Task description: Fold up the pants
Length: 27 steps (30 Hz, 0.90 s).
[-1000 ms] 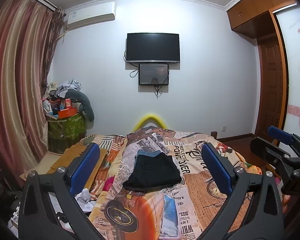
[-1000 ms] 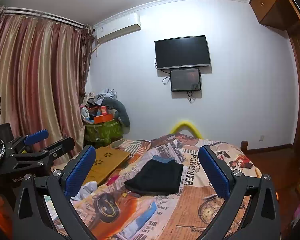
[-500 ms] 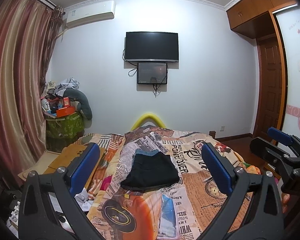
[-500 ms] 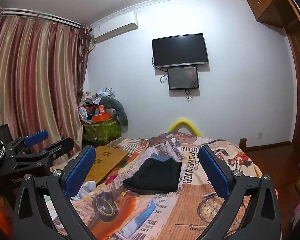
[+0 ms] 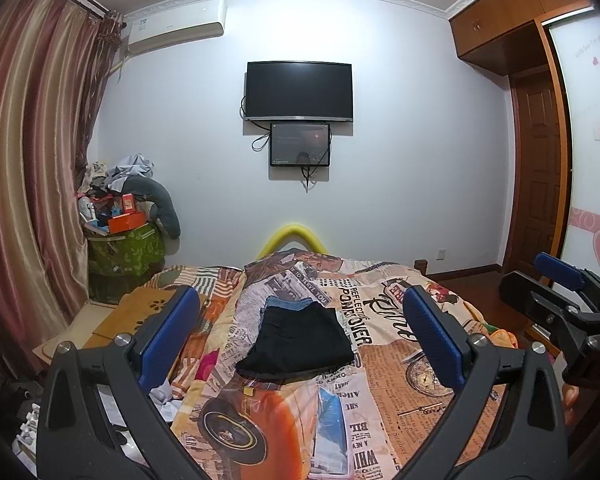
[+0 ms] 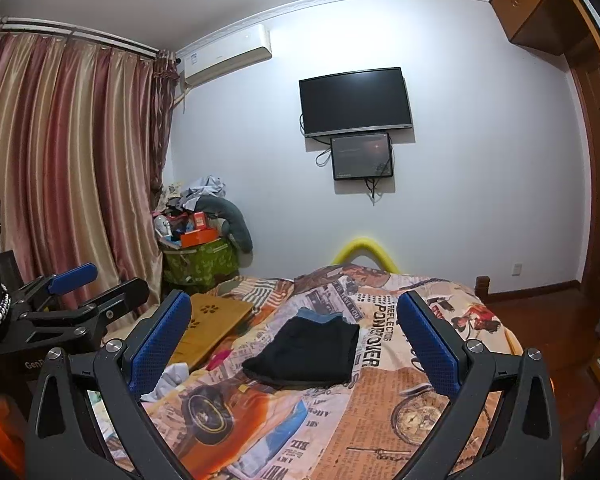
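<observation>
Black pants [image 5: 298,336] lie folded into a flat rectangle on the bed's printed cover [image 5: 384,364], partly over a folded blue garment [image 5: 288,303]. They also show in the right wrist view [image 6: 306,350]. My left gripper [image 5: 298,340] is open and empty, held well back from the pants above the bed's near end. My right gripper [image 6: 294,344] is open and empty, likewise back from the pants. The right gripper appears at the right edge of the left wrist view [image 5: 560,300]; the left gripper appears at the left edge of the right wrist view [image 6: 72,300].
A wooden lap desk [image 6: 208,326] lies at the bed's left side, with white crumpled cloth [image 6: 170,378] near it. A cluttered green box [image 5: 126,248] stands by the curtain [image 5: 28,184]. A TV [image 5: 299,91] hangs on the far wall; a door [image 5: 536,168] is right.
Both grippers have drifted slightly, so the room sits a little lower and shifted in each view. The pants have not moved and both grippers stay open.
</observation>
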### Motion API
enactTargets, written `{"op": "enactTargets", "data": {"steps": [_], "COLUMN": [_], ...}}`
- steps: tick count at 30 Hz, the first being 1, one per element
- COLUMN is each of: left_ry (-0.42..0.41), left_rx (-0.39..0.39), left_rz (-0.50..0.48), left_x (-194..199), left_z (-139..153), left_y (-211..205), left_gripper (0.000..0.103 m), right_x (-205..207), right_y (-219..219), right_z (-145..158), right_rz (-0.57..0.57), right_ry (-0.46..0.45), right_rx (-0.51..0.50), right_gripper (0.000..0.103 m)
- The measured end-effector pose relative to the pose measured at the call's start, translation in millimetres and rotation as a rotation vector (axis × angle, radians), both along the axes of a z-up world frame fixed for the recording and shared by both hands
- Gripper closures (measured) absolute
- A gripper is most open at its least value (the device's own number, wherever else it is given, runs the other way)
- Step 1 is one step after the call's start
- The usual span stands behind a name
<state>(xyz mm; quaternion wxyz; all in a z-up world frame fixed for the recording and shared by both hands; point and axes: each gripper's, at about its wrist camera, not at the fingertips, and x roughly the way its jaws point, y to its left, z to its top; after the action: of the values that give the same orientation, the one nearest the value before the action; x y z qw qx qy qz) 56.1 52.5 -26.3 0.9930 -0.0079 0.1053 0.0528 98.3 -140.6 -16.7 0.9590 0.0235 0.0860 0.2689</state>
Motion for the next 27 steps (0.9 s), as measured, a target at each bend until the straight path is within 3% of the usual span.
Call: {"op": "enactTargets", "data": {"steps": [27], "left_ry": [0.033], "left_rx": [-0.045], "left_rz": [-0.036], "left_x": [5.1], "left_z": [-1.7], "left_y": [7.9], "left_gripper": [0.0], "right_x": [-3.0], "right_y": [-1.2], "right_z": [-1.0], "right_rz": [-0.006], "right_ry": [0.002], "right_rx": [-0.001], "right_gripper": [0.001]}}
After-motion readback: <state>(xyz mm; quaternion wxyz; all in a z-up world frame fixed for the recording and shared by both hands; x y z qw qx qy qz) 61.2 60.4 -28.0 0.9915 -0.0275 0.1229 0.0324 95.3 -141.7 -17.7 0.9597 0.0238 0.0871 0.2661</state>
